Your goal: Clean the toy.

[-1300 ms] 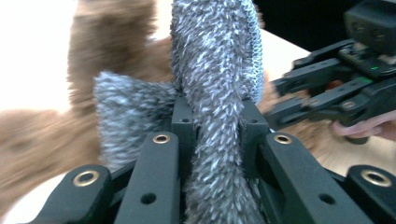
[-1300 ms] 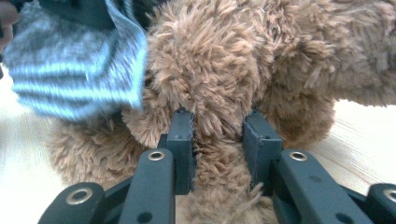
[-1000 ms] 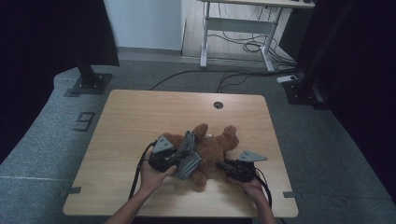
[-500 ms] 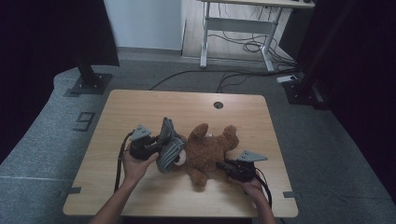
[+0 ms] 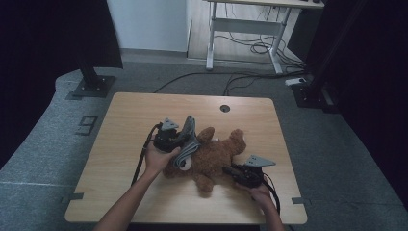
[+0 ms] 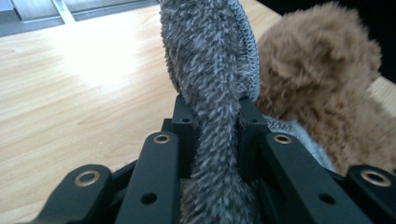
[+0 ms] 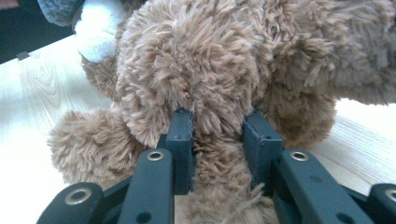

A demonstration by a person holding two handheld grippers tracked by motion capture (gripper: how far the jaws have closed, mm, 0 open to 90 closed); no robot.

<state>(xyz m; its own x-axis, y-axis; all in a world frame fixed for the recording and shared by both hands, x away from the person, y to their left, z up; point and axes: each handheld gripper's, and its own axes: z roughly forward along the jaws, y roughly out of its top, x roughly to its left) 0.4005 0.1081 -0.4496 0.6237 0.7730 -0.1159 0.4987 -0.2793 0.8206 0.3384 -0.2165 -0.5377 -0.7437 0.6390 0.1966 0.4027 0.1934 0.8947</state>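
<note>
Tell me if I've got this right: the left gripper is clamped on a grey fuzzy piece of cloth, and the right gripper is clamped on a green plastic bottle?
Not quite. The left gripper is indeed clamped on the grey fuzzy cloth, but the right gripper is clamped on a brown teddy bear, not a green bottle. The right gripper view shows brown fur pinched between its jaws, and the high view shows the bear lying on the wooden table.

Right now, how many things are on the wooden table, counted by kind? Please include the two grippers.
Brown teddy bear: 1
Grey fuzzy cloth: 1
Grippers: 2, the left gripper shut on the cloth, the right gripper shut on the bear
Total: 4
</note>
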